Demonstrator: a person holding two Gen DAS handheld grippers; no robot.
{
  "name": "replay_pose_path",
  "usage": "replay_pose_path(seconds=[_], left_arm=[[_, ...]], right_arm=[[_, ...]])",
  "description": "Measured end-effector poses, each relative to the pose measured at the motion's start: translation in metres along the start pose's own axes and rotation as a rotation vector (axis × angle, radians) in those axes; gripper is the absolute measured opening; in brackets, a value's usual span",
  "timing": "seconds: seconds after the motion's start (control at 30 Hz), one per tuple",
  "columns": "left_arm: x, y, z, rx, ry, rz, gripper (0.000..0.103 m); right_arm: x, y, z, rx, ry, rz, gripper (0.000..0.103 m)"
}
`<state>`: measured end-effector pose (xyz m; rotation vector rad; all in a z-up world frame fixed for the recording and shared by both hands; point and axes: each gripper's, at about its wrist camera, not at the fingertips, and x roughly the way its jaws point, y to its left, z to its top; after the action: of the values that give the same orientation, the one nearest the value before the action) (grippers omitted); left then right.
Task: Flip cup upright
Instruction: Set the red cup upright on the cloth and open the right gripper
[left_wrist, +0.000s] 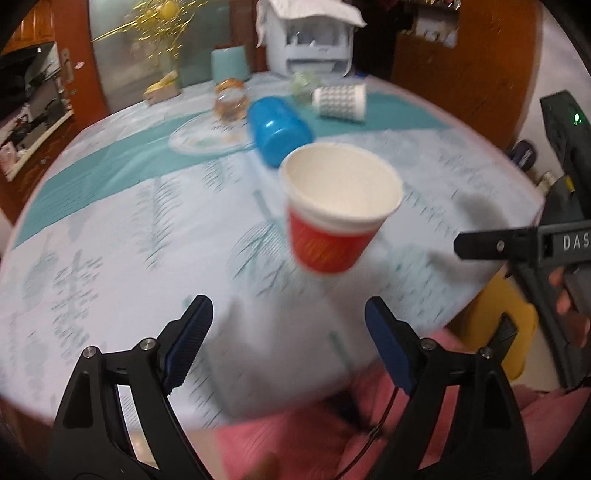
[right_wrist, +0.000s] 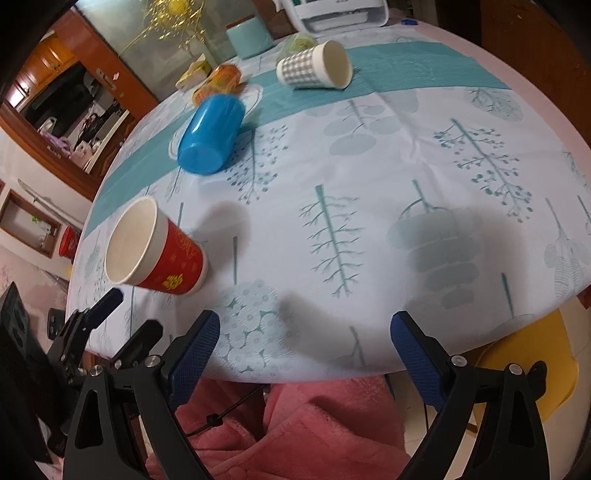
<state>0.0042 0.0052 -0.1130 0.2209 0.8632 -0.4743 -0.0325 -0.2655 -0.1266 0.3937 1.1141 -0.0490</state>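
A red paper cup (left_wrist: 334, 218) with a white rim and white inside stands mouth-up on the tablecloth; it also shows in the right wrist view (right_wrist: 155, 249). A blue plastic cup (left_wrist: 279, 131) lies on its side behind it, also in the right wrist view (right_wrist: 210, 134). A grey checked cup (left_wrist: 340, 100) lies on its side farther back, its mouth showing in the right wrist view (right_wrist: 314, 66). My left gripper (left_wrist: 288, 325) is open and empty, a little short of the red cup. My right gripper (right_wrist: 304, 332) is open and empty over the table's near edge.
A round table (right_wrist: 406, 166) with a pale tree-print cloth and a teal band. A glass plate (left_wrist: 207, 136), an orange-lidded jar (left_wrist: 231, 99), a teal container (left_wrist: 229, 62) and a white appliance (left_wrist: 308, 40) stand at the back. A yellow stool (right_wrist: 524, 369) and pink clothing (right_wrist: 295, 424) lie below the near edge.
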Motion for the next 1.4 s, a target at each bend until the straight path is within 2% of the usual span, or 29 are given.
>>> replay_pose_path(seconds=[0.23, 0.4, 0.47, 0.6, 0.67, 0.77, 0.83, 0.93, 1.0, 1.13, 1.23, 1.33, 1.4], left_arm=[[-0.034, 0.022, 0.007, -0.080, 0.066, 0.152, 0.086], [-0.039, 0.048, 0.034, -0.266, 0.192, 0.125, 0.086], [-0.040, 0.052, 0.043, -0.306, 0.225, 0.138, 0.086], [-0.042, 0.049, 0.064, -0.292, 0.257, 0.261, 0.087], [-0.047, 0.043, 0.073, -0.276, 0.246, 0.292, 0.087], [-0.061, 0.036, 0.082, -0.291, 0.184, 0.246, 0.087], [-0.070, 0.031, 0.085, -0.290, 0.137, 0.245, 0.087], [-0.083, 0.021, 0.086, -0.258, 0.065, 0.298, 0.087], [-0.089, 0.019, 0.084, -0.276, 0.026, 0.314, 0.087], [-0.092, 0.028, 0.075, -0.348, 0.012, 0.251, 0.087], [-0.090, 0.030, 0.069, -0.347, 0.021, 0.310, 0.087], [-0.089, 0.036, 0.062, -0.377, 0.019, 0.281, 0.087], [-0.088, 0.039, 0.060, -0.386, 0.029, 0.295, 0.087]], right_arm=[[-0.009, 0.023, 0.001, -0.042, -0.081, 0.016, 0.103], [-0.030, 0.037, 0.009, -0.074, -0.130, 0.021, 0.103], [-0.038, 0.040, 0.013, -0.066, -0.129, 0.026, 0.103], [-0.057, 0.045, 0.024, -0.044, -0.095, 0.085, 0.103], [-0.067, 0.048, 0.027, -0.041, -0.094, 0.091, 0.103], [-0.083, 0.054, 0.030, -0.044, -0.109, 0.098, 0.103], [-0.094, 0.061, 0.029, -0.067, -0.148, 0.099, 0.103], [-0.104, 0.067, 0.024, -0.085, -0.198, 0.052, 0.103], [-0.106, 0.069, 0.020, -0.080, -0.214, 0.061, 0.103], [-0.104, 0.072, 0.013, -0.063, -0.220, 0.080, 0.103], [-0.097, 0.080, 0.010, -0.091, -0.208, 0.051, 0.103], [-0.091, 0.089, 0.008, -0.123, -0.202, 0.054, 0.103], [-0.090, 0.093, 0.007, -0.140, -0.206, 0.053, 0.103]])
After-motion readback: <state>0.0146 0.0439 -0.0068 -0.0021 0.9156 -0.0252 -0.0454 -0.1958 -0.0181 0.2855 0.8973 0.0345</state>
